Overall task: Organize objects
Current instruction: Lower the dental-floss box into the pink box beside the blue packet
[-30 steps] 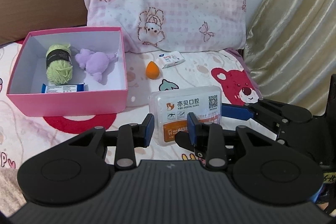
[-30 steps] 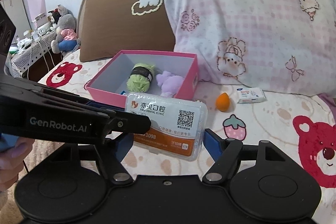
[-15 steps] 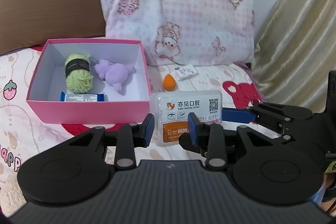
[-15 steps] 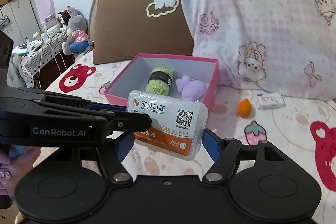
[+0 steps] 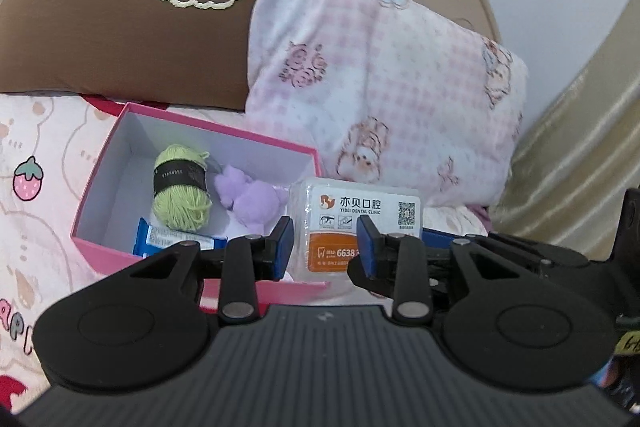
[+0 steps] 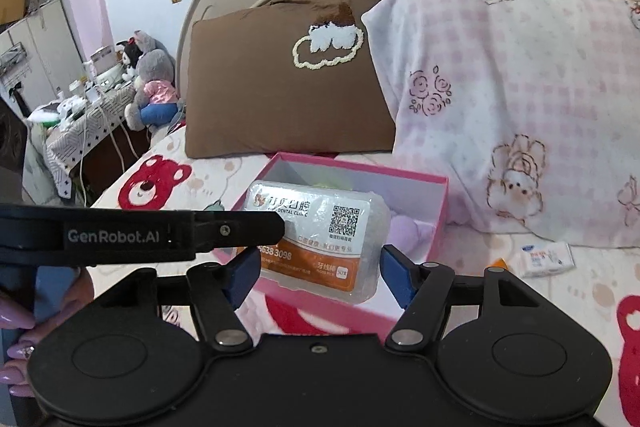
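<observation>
So we've got the yarn (image 5: 182,197), purple plushie (image 5: 250,201) and a blue packet (image 5: 172,239) sitting in the pink box (image 5: 120,251), with the tissue pack (image 6: 546,259) left out on the bed. The floss box (image 6: 320,235) is up over the pink box's near edge, pinched in our right gripper (image 6: 318,273). Our left gripper (image 5: 325,247) hovers just beside it, half open and holding nothing.

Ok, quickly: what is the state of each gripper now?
Left gripper: open, holding nothing.
Right gripper: closed on the floss box.
</observation>
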`<state>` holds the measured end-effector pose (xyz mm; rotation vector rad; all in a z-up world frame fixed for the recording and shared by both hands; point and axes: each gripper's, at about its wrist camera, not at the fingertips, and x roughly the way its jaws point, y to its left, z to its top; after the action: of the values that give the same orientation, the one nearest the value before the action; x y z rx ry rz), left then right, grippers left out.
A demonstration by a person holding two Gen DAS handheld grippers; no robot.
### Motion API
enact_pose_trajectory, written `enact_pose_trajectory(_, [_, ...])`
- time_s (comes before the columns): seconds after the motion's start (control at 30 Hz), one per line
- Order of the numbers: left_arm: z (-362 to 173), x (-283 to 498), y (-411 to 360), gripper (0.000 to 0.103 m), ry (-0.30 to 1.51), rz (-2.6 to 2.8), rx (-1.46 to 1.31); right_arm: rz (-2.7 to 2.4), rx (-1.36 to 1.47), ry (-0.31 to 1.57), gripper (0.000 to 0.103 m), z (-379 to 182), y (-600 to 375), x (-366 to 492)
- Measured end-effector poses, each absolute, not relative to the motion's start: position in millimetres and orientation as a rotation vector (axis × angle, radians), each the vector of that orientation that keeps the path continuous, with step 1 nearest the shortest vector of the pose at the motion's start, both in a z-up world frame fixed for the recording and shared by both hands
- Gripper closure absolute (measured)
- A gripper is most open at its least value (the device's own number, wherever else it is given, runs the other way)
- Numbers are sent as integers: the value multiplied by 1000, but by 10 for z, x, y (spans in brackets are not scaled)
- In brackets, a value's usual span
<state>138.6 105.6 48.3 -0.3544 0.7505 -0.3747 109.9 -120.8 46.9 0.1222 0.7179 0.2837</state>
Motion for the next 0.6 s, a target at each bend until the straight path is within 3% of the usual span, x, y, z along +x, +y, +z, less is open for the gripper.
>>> enact_pose_trajectory(0.33, [94,1957,1261,70,747,-279,-428,283,180,729,41,98,-1198,1761])
enact_pose_trajectory(0.6, [-461,2269,1457,70,898,-258,-482,280,228,788,48,-469,-1133,1984])
